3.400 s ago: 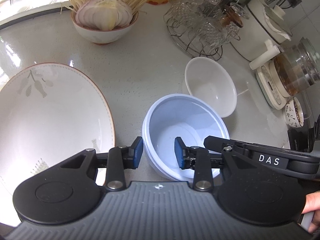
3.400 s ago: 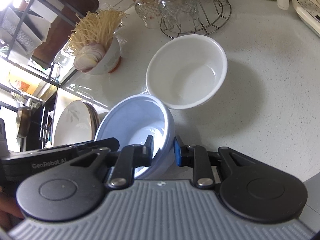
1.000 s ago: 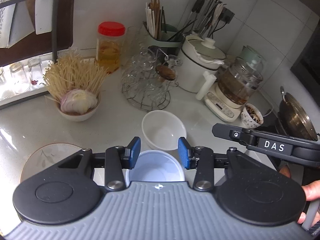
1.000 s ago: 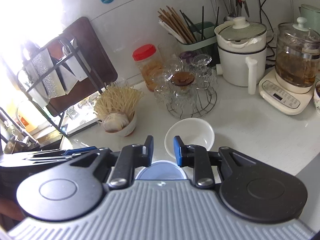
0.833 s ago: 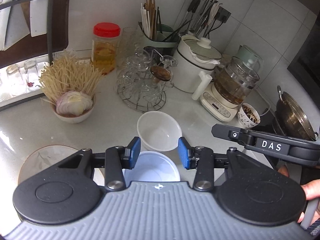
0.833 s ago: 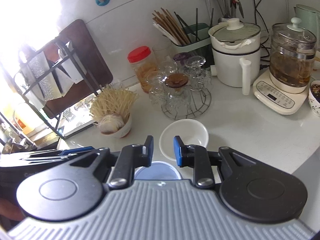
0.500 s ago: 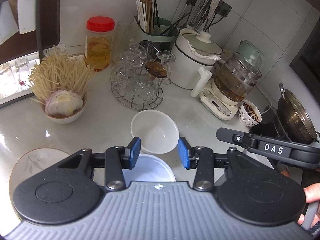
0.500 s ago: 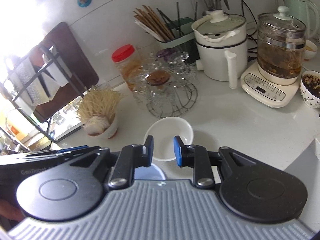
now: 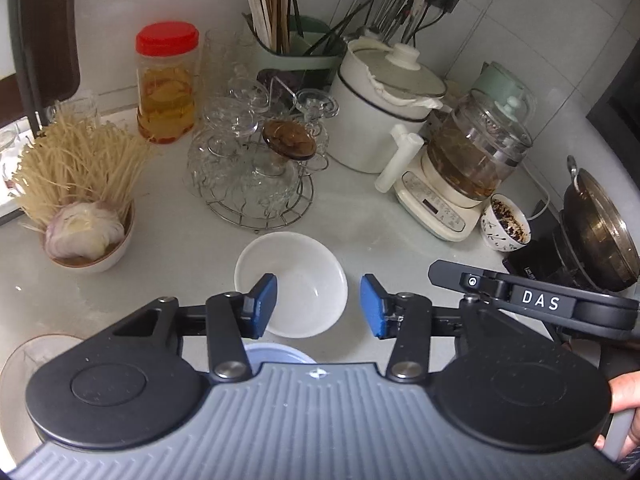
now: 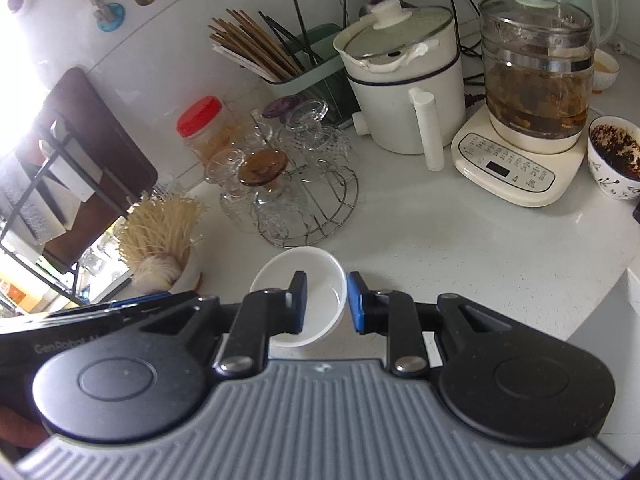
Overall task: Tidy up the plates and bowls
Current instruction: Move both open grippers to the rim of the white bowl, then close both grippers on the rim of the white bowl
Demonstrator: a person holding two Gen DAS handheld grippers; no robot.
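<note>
Near the middle of the desk (image 9: 400,224), just in front of the wire glass rack (image 9: 256,184): white bowl (image 9: 298,280), upright and empty, apart from any pad. Just nearer, tucked under the tool body: blue bowl (image 9: 280,354); toward the left edge, patterned plate (image 9: 28,360). Left claw (image 9: 318,306) opening, nothing between its jaws, only framing the white bowl from above. Right claw (image 10: 327,302) narrowly parted, empty too, lined up with the bowl's right rim. Step in hand, seemingly: reaching for the white bowl. Next: lower, straddle the rim, pinch, then nest with the blue one.
</note>
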